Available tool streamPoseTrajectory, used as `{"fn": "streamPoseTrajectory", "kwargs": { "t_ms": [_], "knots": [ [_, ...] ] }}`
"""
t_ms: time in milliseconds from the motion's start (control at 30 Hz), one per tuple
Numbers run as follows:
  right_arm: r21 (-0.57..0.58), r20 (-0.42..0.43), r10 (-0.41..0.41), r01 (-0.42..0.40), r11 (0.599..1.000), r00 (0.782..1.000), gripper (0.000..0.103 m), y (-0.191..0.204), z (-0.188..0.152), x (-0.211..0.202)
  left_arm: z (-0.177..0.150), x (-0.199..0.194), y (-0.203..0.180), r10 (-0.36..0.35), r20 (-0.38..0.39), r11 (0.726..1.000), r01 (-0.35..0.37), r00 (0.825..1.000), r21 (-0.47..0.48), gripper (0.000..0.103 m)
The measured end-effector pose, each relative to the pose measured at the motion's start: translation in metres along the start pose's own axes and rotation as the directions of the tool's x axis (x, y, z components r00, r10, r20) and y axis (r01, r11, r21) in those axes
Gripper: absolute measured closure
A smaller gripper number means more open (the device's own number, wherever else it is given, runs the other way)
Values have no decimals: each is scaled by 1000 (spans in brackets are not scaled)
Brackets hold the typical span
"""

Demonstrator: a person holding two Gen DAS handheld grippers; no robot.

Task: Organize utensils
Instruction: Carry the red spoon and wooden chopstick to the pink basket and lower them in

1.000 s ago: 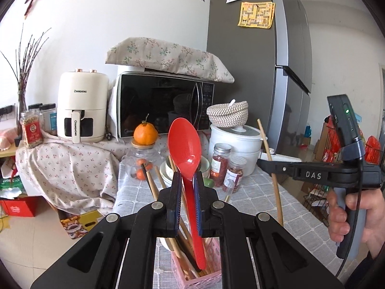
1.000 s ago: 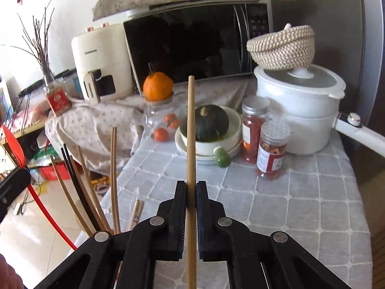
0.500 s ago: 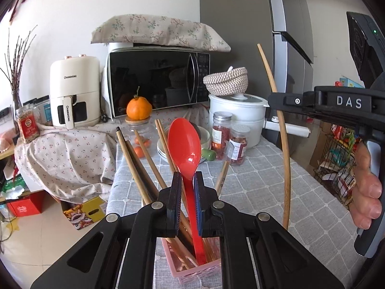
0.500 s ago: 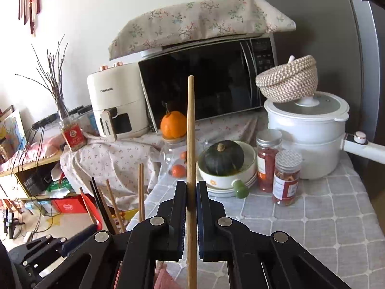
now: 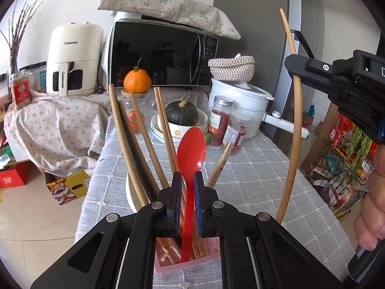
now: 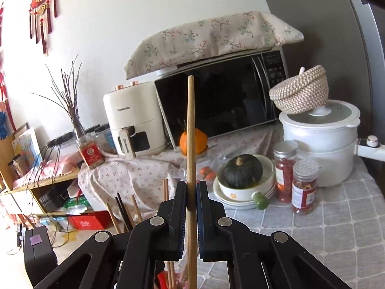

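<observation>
The left tongs [image 5: 187,184] are squeezed tight on the thin handle of a red spoon [image 5: 191,149]. The spoon stands up, and its bottom end sits inside a pink holder [image 5: 190,263] on the counter [image 5: 252,192]. Many wooden chopsticks [image 5: 125,139] lean out of the same holder.

The right tongs [image 6: 191,196] are pressed shut on one long wooden chopstick [image 6: 191,130]. It stands straight up, above the holder. From the left camera, this chopstick [image 5: 292,110] shows off to the right, with a hand [image 5: 371,207] holding the tool's grip.

Behind, on the counter, a green pumpkin [image 6: 241,171] sits in a bowl, next to two jars [image 6: 304,190] and a white pot [image 6: 320,142].
</observation>
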State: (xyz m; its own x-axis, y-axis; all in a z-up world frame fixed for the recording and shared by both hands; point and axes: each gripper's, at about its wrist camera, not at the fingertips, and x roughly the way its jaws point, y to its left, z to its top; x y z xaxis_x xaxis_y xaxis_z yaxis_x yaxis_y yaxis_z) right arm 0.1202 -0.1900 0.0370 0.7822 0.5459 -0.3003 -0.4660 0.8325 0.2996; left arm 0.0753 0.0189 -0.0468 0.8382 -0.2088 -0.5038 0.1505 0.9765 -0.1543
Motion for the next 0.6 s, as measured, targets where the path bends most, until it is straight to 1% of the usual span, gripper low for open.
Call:
{"fn": "streamPoseTrajectory", "kwargs": {
  "t_ms": [100,167,233,300,400,500,600],
  "knots": [
    [24,9,15,-16,1000,1000,100,3,-5,5,2,-5,5,8,-13,1000,-9,1000,-22,92],
    [15,21,8,-8,1000,1000,100,8,-9,10,3,-10,9,-7,-30,999,5,1000,-47,90],
    [4,20,7,-7,1000,1000,100,14,-14,17,6,-18,13,-7,-36,998,5,999,-67,83],
    [-6,26,0,0,1000,1000,100,19,-18,24,10,-27,19,-31,-18,994,29,999,-101,73],
    [-1,26,-10,10,1000,1000,99,23,-25,34,16,-40,29,-50,17,988,52,999,-145,66],
    [5,19,-9,9,1000,1000,99,26,-30,43,20,-44,37,-51,29,985,55,998,-165,63],
    [-23,9,-17,17,1000,1000,99,34,-38,50,21,-40,47,-65,5,977,65,998,-202,63]
  ]
}}
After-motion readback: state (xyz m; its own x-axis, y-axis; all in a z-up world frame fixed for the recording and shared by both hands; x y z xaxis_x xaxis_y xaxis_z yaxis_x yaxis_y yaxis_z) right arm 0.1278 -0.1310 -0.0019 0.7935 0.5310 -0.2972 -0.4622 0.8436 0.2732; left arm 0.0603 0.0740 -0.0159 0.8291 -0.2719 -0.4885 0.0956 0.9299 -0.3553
